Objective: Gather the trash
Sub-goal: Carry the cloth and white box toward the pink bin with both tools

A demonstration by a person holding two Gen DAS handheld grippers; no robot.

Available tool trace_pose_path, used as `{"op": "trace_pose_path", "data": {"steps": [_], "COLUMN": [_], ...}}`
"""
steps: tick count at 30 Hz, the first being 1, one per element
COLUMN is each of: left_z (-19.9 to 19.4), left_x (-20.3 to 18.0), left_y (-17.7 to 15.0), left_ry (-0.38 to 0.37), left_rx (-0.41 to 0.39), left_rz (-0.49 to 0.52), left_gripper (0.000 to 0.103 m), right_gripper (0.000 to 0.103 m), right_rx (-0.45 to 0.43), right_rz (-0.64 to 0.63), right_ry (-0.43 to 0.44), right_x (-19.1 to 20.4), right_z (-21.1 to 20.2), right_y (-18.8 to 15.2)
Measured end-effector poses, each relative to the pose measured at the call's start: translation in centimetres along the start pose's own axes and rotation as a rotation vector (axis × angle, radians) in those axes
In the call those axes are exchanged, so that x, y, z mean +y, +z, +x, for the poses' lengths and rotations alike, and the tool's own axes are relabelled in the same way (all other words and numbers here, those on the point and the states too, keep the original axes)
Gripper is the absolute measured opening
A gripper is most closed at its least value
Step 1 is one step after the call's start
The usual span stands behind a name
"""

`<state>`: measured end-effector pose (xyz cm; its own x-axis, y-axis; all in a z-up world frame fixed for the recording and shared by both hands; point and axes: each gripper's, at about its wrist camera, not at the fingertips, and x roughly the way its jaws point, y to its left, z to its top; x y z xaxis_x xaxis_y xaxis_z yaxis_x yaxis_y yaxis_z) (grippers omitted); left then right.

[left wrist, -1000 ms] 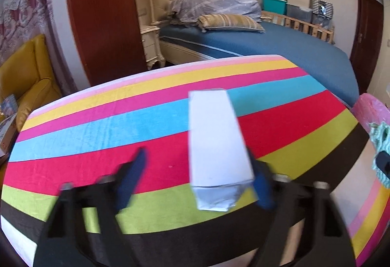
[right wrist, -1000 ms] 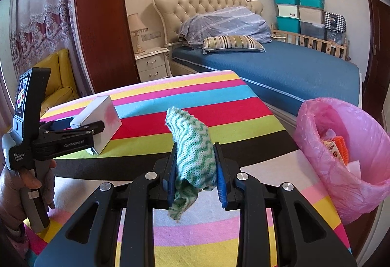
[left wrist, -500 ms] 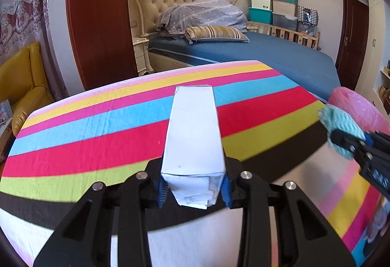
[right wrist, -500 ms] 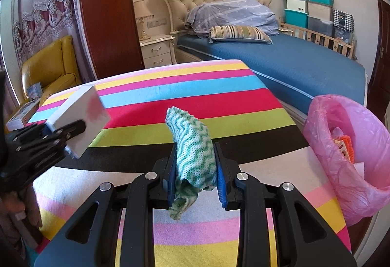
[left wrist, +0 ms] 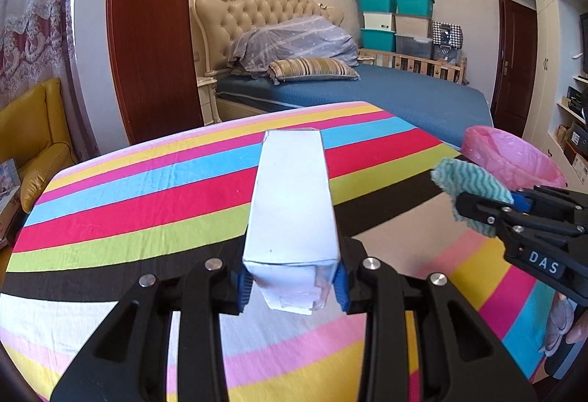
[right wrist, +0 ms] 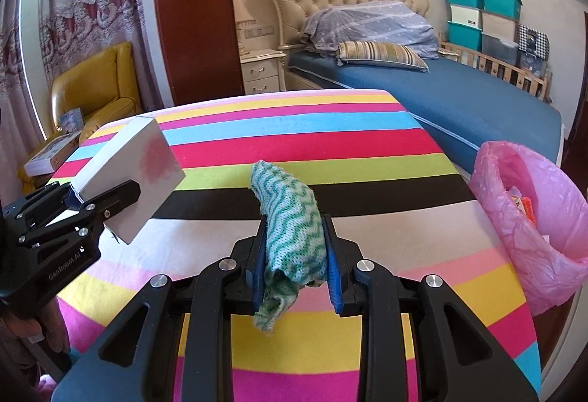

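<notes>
Left gripper (left wrist: 292,286) has closed on and lifted the white box (left wrist: 292,203) | right gripper (right wrist: 294,266) pinches green cloth (right wrist: 292,218) | step: carrying | next: over pink-lined bin (right wrist: 529,218), release.

Bright, sharp daylight pictures, with strong fisheye bending at the edges.

Left tongs (left wrist: 292,286) clamped, angled downward; right tongs (right wrist: 296,277) clamped, angled downward, alongside left.
</notes>
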<state>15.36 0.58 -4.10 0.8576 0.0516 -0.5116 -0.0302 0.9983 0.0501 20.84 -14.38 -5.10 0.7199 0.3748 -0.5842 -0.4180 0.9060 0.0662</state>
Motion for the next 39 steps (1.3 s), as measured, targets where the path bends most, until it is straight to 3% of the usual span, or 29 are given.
{"op": "trace_pose_path", "data": {"steps": [17, 39], "left_z": [-2.9, -4.0], "left_x": [-0.9, -5.6], "left_y": [0.1, 0.5], "left_ry": [-0.001, -0.058], "left_rx": [-0.067, -0.127], "left_rz": [-0.003, 0.087], "left_gripper": [0.035, 0.035], "right_gripper": [0.027, 0.027], "right_rx": [-0.059, -0.181], "right_rz": [-0.037, 0.02], "right_ry": [0.037, -0.024], "right_x": [2.1, -2.3], "right_z": [-3.5, -7.8], "right_y": [-1.2, -1.8]}}
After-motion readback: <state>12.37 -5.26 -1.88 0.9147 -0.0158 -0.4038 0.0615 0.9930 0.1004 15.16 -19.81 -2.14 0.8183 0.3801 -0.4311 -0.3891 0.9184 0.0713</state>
